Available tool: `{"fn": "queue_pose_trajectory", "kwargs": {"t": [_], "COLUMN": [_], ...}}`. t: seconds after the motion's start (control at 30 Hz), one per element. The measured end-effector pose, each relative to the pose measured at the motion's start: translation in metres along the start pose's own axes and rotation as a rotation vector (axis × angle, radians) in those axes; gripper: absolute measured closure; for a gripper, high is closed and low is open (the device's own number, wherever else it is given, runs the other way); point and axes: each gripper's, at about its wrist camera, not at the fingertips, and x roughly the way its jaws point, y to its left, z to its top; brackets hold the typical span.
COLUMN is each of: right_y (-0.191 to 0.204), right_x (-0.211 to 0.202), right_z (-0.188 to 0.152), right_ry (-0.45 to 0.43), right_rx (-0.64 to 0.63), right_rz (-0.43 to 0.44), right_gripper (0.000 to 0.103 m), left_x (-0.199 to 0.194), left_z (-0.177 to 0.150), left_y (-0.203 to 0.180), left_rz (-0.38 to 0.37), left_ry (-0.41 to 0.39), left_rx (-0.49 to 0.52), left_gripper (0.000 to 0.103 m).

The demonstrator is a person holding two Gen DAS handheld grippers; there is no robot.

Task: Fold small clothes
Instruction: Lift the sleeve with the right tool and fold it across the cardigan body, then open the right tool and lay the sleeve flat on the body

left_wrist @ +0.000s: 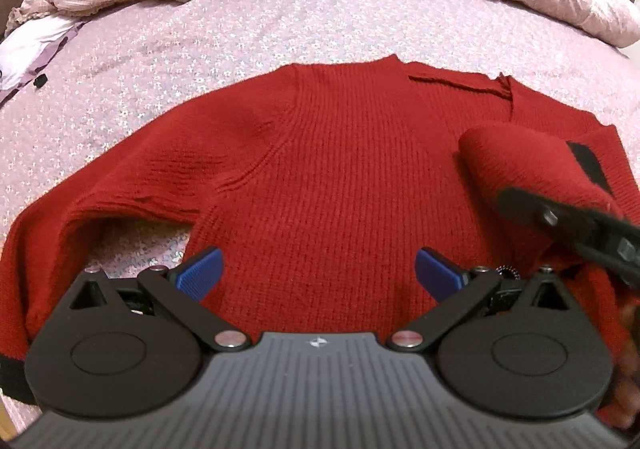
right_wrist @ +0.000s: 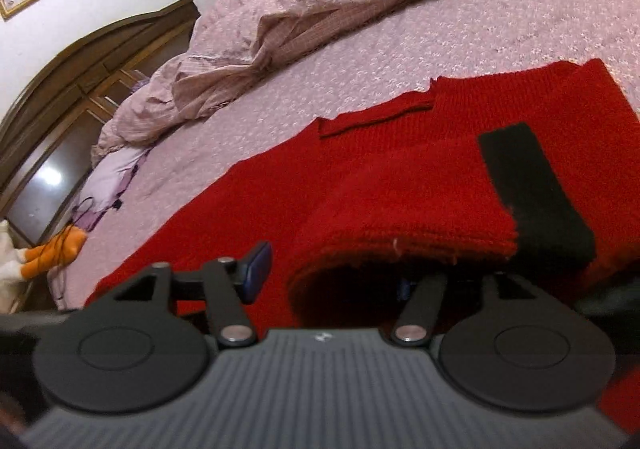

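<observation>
Lying on one bed (left_wrist: 280,29), one red sweater (left_wrist: 340,169) sits between two parted hand-held grippers: left (left_wrist: 319,275), right (right_wrist: 332,273).

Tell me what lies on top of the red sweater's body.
The folded-over sleeve with its black cuff lies on the red sweater; the knit beneath it is hidden.

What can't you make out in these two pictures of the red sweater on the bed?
- Right claw: its right finger, right wrist view, is hidden under the folded sleeve.
- Sweater hem: left wrist view, covered by the left claw body.
- Left sleeve cuff: left wrist view, cut off by the picture edge.
- Orange toy: right wrist view, too small and partly cut off to identify.
</observation>
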Motion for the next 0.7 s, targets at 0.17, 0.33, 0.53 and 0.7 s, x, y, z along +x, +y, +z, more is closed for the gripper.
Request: {"fn": "queue_pose_trajectory", "kwargs": {"t": [0.17,0.33,0.53,0.7], "right_y": [-0.001,-0.015,-0.036,-0.054], "right_x": [-0.038,-0.069,-0.097,-0.101], "right_z": [-0.004,-0.004,0.004,0.013], "right_ry": [-0.01,-0.028,-0.083,-0.102], "right_rx": [0.0,0.026,0.078,0.105], "right_rz": [-0.012,-0.075,-0.163,-0.238], "right_gripper": [0.04,0.04,0.039,0.039], "left_x": [-0.011,-0.028,-0.04,-0.029], "left_z": [0.003,0.009,0.016,0.013], "left_y": [-0.007,-0.029,-0.076,-0.117], "left_rz": [-0.032,-0.081,-0.124,-0.112], "left_ry": [-0.018,-0.059,-0.12,-0.151], "left_rx": [0.021,0.091,0.243,0.366], "left_gripper": [0.0,0.0,0.0,0.0]}}
